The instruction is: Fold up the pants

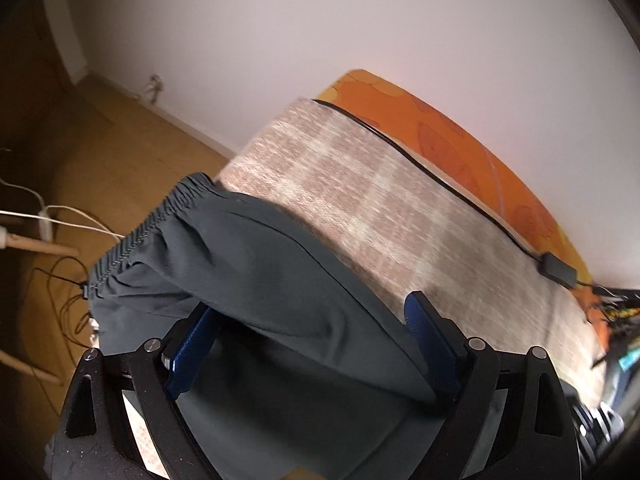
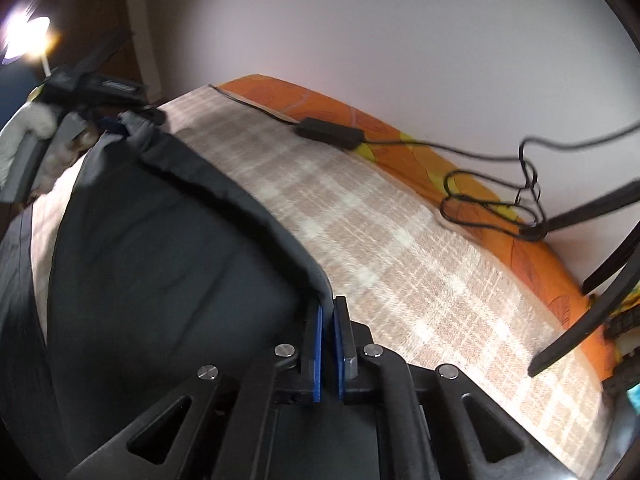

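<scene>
Dark grey pants (image 1: 256, 264) with an elastic waistband (image 1: 136, 232) lie on a beige checked blanket (image 1: 360, 184). My left gripper (image 1: 310, 306) stands wide open over them, a raised fold of the fabric lying between its blue pads (image 1: 424, 332). In the right wrist view the pants (image 2: 168, 264) spread to the left, their hemmed edge running down into my right gripper (image 2: 328, 304). It is shut on that edge, the fabric pinched between its blue pads (image 2: 318, 344). The left gripper (image 2: 110, 122) shows small at the pants' far end.
A black cable with a power brick (image 2: 328, 132) lies along the blanket's far side on an orange sheet (image 2: 400, 148). Black tripod legs (image 2: 580, 300) stand at the right. Beyond the bed's left edge are a wooden floor (image 1: 100, 168), white cables and a bright lamp (image 2: 24, 36).
</scene>
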The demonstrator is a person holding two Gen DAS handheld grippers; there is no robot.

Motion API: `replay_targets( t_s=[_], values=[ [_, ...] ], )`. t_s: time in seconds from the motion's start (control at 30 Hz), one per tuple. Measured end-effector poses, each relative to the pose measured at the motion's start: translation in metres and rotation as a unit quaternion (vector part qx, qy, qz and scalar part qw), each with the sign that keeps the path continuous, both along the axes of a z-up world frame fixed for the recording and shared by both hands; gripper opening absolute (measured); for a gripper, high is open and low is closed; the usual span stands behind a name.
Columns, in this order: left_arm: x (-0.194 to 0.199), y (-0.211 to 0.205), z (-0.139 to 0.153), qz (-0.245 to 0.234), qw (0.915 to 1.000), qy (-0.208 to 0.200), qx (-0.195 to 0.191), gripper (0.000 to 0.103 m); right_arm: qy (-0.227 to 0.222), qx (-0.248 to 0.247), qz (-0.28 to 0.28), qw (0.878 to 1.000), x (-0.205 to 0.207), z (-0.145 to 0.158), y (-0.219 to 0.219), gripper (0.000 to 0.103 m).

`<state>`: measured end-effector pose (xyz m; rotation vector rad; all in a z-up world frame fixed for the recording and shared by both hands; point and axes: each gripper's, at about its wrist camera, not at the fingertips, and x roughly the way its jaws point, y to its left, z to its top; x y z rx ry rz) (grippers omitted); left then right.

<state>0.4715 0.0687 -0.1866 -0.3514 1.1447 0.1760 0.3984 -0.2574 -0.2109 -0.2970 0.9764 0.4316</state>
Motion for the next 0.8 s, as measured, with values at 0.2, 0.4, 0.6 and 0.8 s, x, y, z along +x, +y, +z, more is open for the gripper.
replay_targets(
  t_s=[0.2,0.4,0.6,0.8],
  values=[
    [-0.017,0.005,0.004,0.020,0.9973,-0.049,0.051,0.017,-0.037,-0.010,0.010,0.999,-0.030,0.026,0.011,0.002],
    [-0.041,0.032,0.003,0.054,0.9927,-0.090,-0.058,0.007,-0.056,-0.008,0.020,0.998,-0.057,0.046,0.014,0.001],
    [-0.072,0.048,0.031,0.044,0.9865,-0.142,-0.068,0.003,-0.076,-0.004,0.032,0.997,-0.088,0.074,0.026,0.000],
    [-0.109,0.061,0.063,0.032,0.9790,-0.181,-0.088,0.002,-0.082,-0.008,0.049,0.995,-0.133,0.101,0.040,0.000]
  ],
)
